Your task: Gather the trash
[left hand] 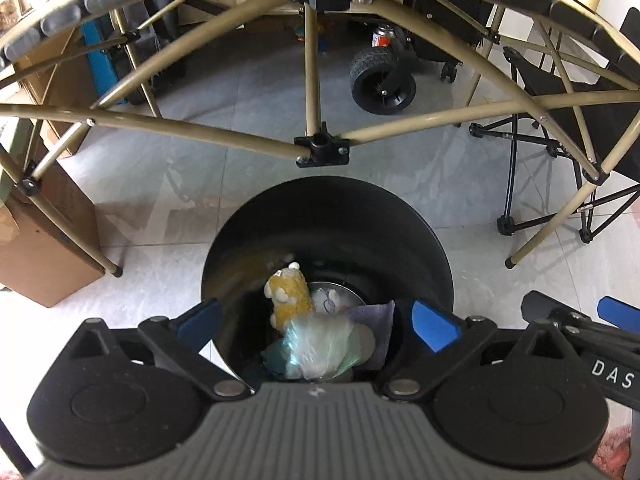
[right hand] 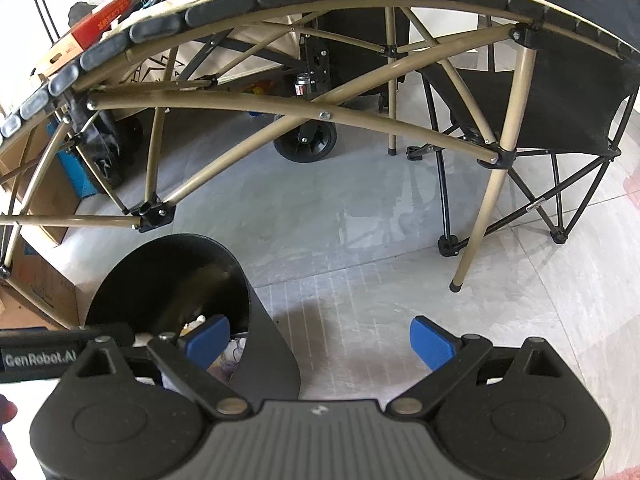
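Where it stands open, bin (left hand: 400,240) holds bag (left hand: 320,348), toy (left hand: 290,292).

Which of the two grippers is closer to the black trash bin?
Left. The left gripper hangs right over the black trash bin, fingers spread above its contents; the right gripper sits beside it, over bare floor.

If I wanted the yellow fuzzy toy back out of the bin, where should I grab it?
Probably by its upper body, from straight above. The yellow plush toy stands up in the black bin, its lower end under a pale plastic bag, and the walls block the sides.
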`<state>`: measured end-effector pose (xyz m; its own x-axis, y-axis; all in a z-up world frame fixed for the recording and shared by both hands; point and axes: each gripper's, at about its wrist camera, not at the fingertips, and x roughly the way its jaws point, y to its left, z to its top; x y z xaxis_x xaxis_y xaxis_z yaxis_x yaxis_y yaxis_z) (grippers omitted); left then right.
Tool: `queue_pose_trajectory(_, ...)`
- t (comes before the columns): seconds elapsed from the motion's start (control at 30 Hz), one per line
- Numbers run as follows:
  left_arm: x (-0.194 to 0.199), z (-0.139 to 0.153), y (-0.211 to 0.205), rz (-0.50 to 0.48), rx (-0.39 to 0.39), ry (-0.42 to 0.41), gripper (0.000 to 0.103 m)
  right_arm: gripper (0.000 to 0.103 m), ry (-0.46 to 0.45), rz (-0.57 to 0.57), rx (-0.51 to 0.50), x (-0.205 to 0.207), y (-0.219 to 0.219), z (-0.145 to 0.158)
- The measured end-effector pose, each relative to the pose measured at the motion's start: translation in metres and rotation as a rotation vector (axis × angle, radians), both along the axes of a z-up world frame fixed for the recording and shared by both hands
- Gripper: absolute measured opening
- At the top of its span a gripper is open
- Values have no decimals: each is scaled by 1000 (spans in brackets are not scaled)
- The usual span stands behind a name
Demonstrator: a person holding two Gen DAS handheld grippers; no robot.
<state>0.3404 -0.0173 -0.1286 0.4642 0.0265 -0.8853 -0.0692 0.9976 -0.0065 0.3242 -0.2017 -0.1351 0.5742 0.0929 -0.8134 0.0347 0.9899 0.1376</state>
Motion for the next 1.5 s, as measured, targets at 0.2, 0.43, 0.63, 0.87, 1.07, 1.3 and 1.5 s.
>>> queue_pose_trajectory(0.2,-22,28,8,7,5,-72,103,97,-51,-1,13,-15,-4,16)
queue_pose_trajectory(0.43,-93,93,34,2,19,-316,103,97,-225,91,64,-69,-3,61)
queue_pose_trajectory(0.63,-166,121,56,-11,41,-464,103,97,-371,213,53,-140,-3,90)
queue_pose_trajectory(0.87,-232,113,59,-35,27,-534,103,97,-440,313,56,-202,2,101)
queue_pose_trajectory(1.07,-273,104,55,-42,32,-573,103,97,-445,358,37,-229,14,106)
queue_pose_trajectory(1.3,-286,104,53,-48,26,-594,103,97,-428,355,55,-246,13,101)
queue_pose_trajectory(1.5,-289,103,52,-52,31,-595,103,97,-432,349,57,-249,11,101)
